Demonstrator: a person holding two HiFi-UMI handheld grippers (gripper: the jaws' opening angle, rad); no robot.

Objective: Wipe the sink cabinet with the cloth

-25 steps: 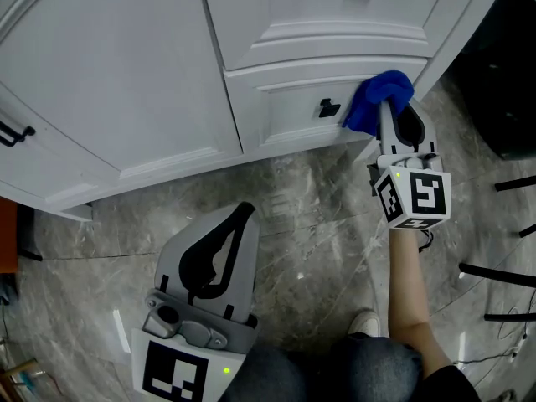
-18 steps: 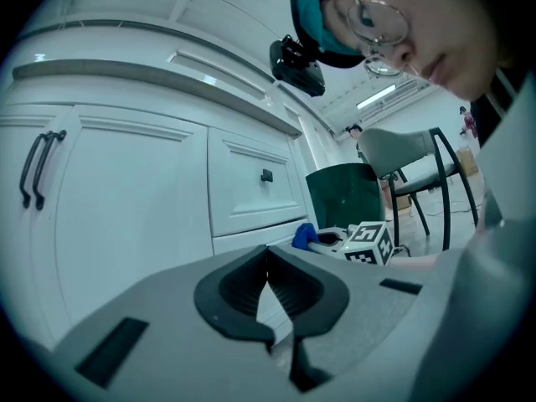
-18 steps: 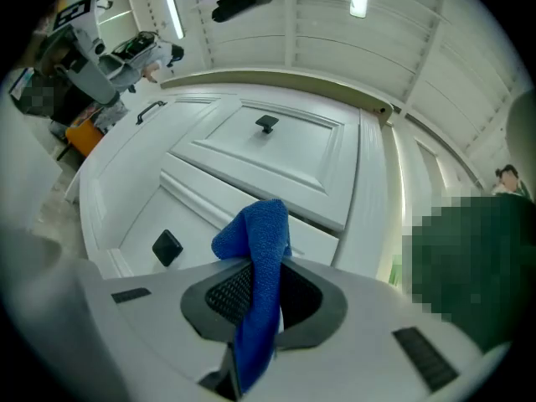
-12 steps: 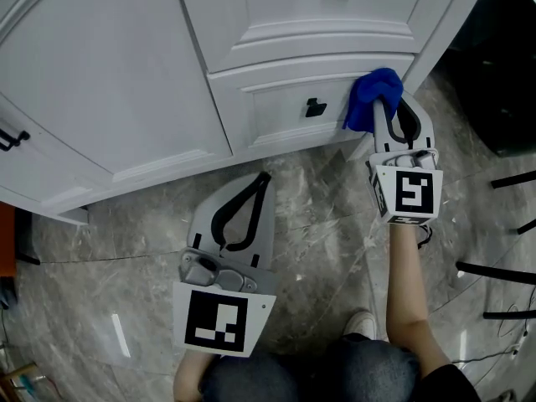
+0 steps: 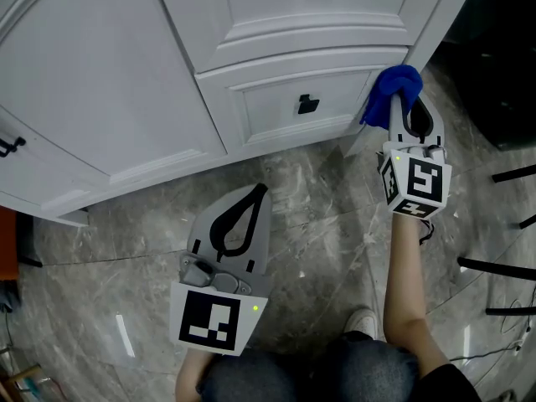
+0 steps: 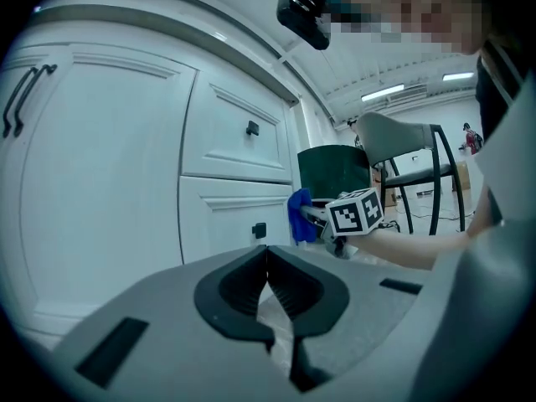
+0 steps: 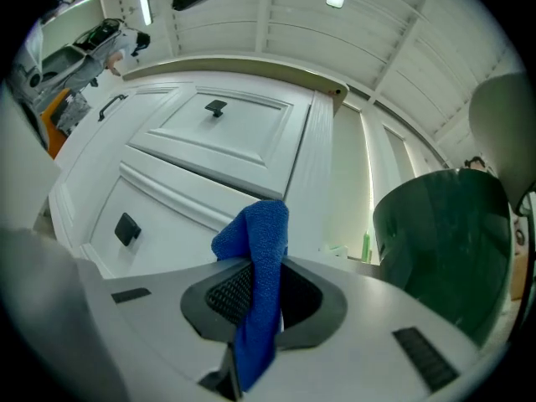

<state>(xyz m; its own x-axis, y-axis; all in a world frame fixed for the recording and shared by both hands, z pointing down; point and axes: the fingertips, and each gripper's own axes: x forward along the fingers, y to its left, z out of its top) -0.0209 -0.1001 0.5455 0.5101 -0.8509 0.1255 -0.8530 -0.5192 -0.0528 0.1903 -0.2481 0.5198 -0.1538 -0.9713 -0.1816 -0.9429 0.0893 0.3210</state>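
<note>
A blue cloth (image 5: 390, 92) (image 7: 259, 270) is clamped in my right gripper (image 5: 402, 107) (image 7: 255, 262), which is shut on it. The cloth's bunched top sits by the right end of the white sink cabinet's lower drawer (image 5: 289, 107) (image 7: 159, 224), at the cabinet's corner post (image 5: 435, 23). Whether it touches the wood I cannot tell. The drawer has a small black knob (image 5: 307, 104) (image 7: 126, 229). My left gripper (image 5: 255, 195) (image 6: 266, 254) hangs lower over the floor, shut and holding nothing. In the left gripper view the cloth (image 6: 300, 216) and the right gripper's marker cube (image 6: 355, 212) show beside the drawer.
Grey marble floor (image 5: 310, 216) lies below the cabinet. A large white door (image 5: 92, 82) with a black handle (image 5: 10, 146) is left of the drawers. A dark green bin (image 7: 444, 249) stands right of the cabinet. Black chair legs (image 5: 502, 270) are at the right.
The right gripper with the cloth has shifted right along the drawer front toward the corner post. The left gripper has come up into fuller view and stayed shut.
</note>
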